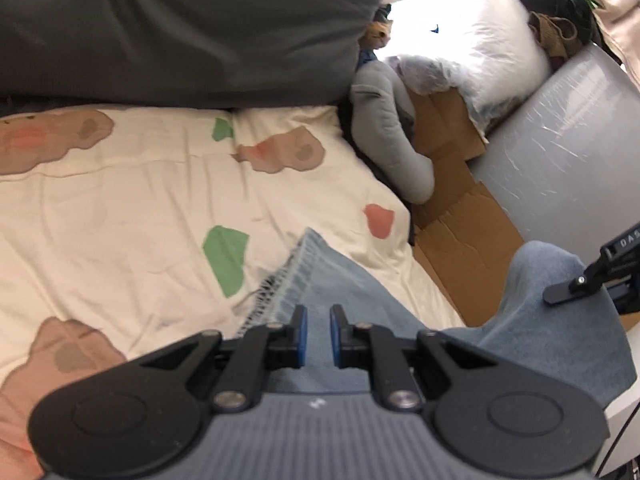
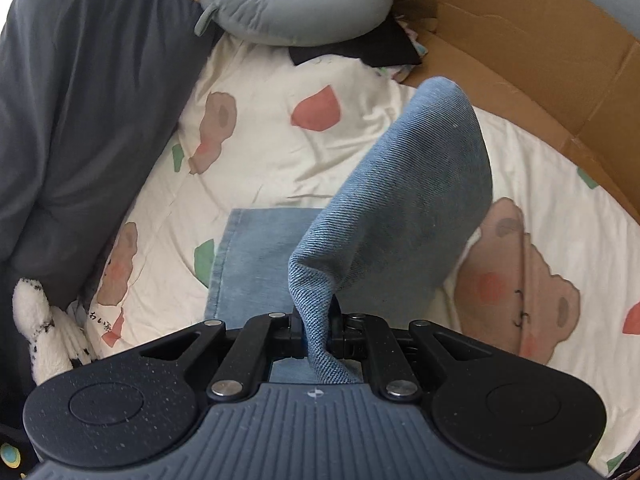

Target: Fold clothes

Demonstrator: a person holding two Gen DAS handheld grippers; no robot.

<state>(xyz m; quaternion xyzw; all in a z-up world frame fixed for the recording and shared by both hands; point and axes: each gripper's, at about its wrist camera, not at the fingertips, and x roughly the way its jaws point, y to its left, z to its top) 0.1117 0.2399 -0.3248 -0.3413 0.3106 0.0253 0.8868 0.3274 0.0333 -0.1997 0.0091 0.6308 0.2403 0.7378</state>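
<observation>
— Left claw (image 1: 318, 334)? Nearly closed, a slim gap between its pads, jeans (image 1: 360, 300) lying below; I can't tell if it grips.

— Right claw (image 2: 318, 332) pinches a denim fold, lifting it above the bed (image 2: 280, 152).

— Heavy, floppy cloth; probably best held at hems.

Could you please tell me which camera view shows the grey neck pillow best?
The right wrist view: the neck pillow shows its whole curved ring at the top of the bed, above the patterned sheet. The left wrist view shows the neck pillow side-on, partly hidden by the dark duvet.
</observation>
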